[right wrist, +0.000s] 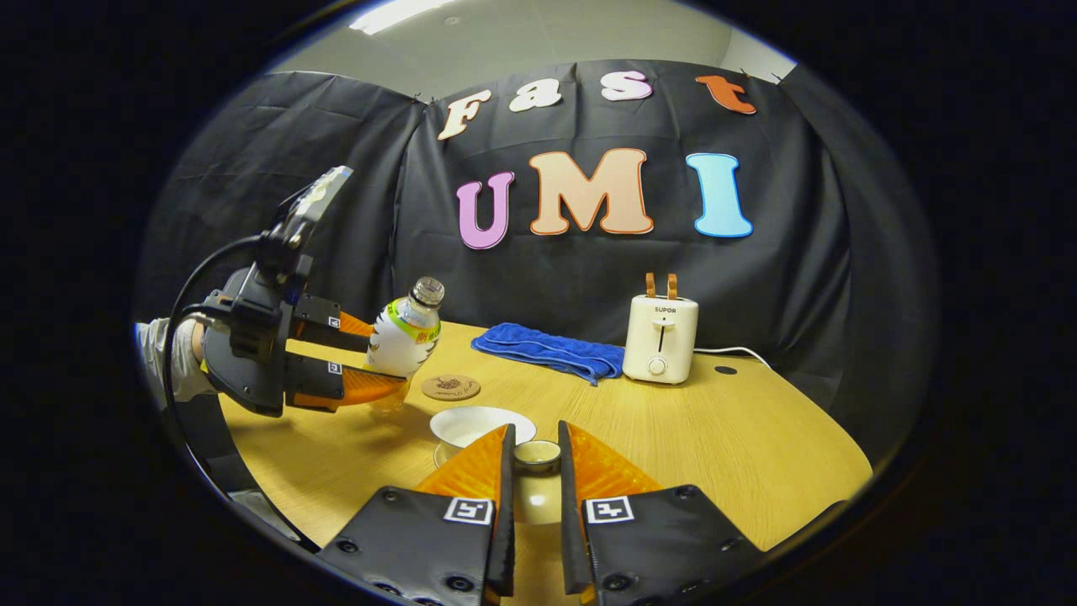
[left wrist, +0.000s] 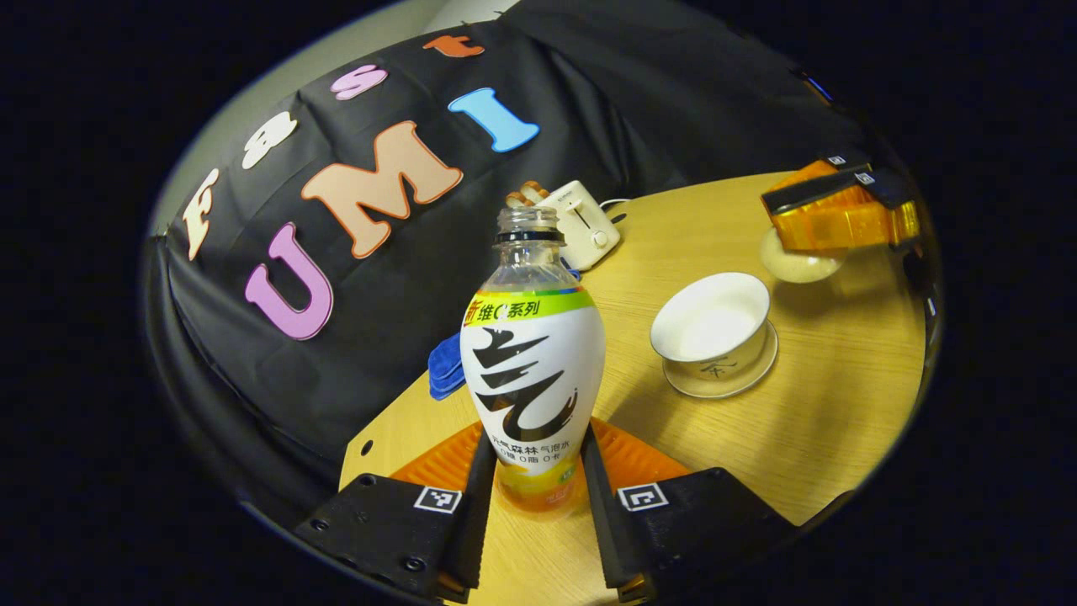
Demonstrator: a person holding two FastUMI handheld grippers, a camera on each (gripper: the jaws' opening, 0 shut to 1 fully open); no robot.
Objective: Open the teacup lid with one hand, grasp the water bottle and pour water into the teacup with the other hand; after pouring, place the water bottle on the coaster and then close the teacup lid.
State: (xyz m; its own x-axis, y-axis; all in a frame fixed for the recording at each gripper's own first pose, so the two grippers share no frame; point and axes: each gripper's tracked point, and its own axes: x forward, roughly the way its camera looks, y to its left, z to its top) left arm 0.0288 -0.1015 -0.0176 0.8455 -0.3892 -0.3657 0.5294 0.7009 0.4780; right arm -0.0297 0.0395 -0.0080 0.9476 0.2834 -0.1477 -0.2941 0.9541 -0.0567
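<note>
lid (right wrist: 537,455) already off and pinched in right gripper (right wrist: 535,488) beside the open teacup (left wrist: 712,326), left gripper (left wrist: 530,492) clamps the uncapped water bottle (left wrist: 532,370) off the table; pouring, coaster (right wrist: 450,387) placement, re-lidding left.

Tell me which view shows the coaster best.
The right gripper view: the coaster lies in plain sight on the table, a round disc just beside the water bottle that the left gripper holds. In the left gripper view I cannot make the coaster out.
</note>
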